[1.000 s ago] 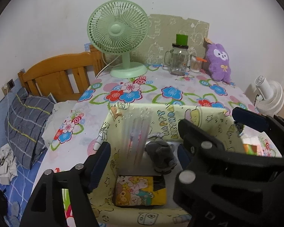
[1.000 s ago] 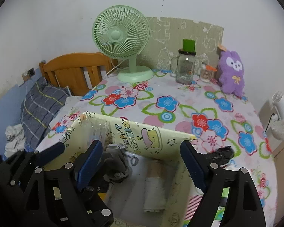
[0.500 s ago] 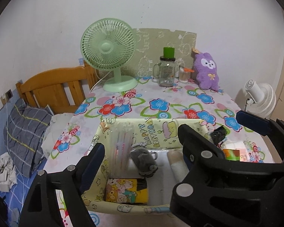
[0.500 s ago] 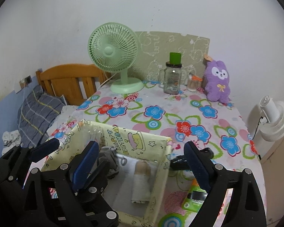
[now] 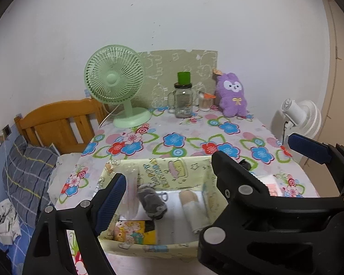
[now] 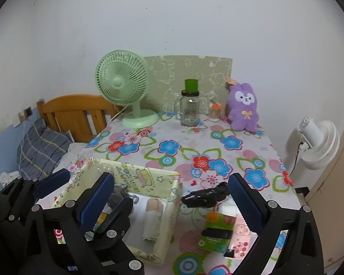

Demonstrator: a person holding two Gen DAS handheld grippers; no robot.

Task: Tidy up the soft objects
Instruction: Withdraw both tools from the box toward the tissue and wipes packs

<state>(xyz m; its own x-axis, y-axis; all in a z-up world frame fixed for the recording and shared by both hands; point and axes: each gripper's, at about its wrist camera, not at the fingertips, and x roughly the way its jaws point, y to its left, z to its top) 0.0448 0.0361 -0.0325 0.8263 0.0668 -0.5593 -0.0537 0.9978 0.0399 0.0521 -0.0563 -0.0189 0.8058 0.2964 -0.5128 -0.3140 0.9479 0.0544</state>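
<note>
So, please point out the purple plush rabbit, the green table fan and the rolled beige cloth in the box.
Purple plush rabbit [image 6: 243, 107]: right wrist view, on its belly.
Green table fan [image 6: 121, 79]: right wrist view, on the grille.
Rolled beige cloth [image 5: 193, 210]: left wrist view, mid-roll.

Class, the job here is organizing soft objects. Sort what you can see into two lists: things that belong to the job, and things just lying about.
Belongs to the job:
- yellow cartoon-print storage box
- grey plush toy in the box
- rolled beige-and-white cloth in the box
- purple plush rabbit at the table's back

Just lying about:
- green desk fan
- glass jar with a green lid
- white fan
- grey checked pillow
</note>
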